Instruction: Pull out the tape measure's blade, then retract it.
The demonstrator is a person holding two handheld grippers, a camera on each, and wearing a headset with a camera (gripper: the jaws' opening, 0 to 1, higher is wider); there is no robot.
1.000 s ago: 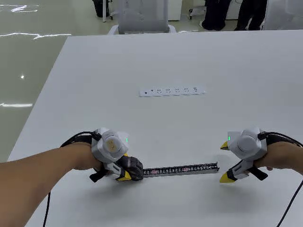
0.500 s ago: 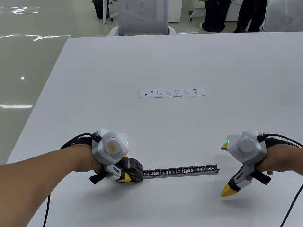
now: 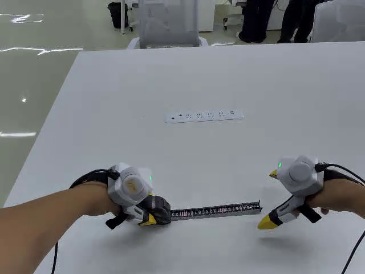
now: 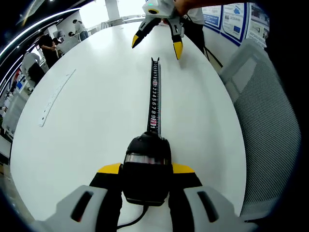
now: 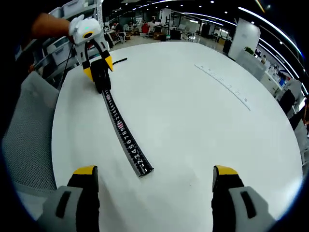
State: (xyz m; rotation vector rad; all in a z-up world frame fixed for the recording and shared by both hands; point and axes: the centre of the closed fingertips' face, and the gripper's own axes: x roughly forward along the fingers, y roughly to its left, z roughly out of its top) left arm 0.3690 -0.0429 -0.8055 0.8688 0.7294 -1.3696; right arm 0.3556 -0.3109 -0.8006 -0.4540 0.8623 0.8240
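Observation:
A black tape measure case (image 3: 157, 209) rests on the white table (image 3: 188, 74) near its front edge, and my left gripper (image 3: 149, 217) is shut on it. The blade (image 3: 217, 210) lies flat on the table, pulled out to the right, and ends in a hook (image 3: 259, 204). My right gripper (image 3: 270, 198) stands open just past that hook, one yellow fingertip on each side, touching nothing. In the left gripper view the case (image 4: 147, 164) sits between the jaws and the blade (image 4: 154, 94) runs off towards the right gripper (image 4: 157, 41). The right gripper view has the blade end (image 5: 144, 170) lying between its open fingers.
A white power strip (image 3: 203, 116) lies at the table's middle. A grey chair (image 3: 168, 23) stands past the far edge, with people's legs (image 3: 256, 20) behind it. Cables trail from both grippers near the front edge.
My right gripper has tilted, its lower finger swinging down towards the front edge and nearer the blade's hook. The blade's length looks the same, and the left gripper still holds the case.

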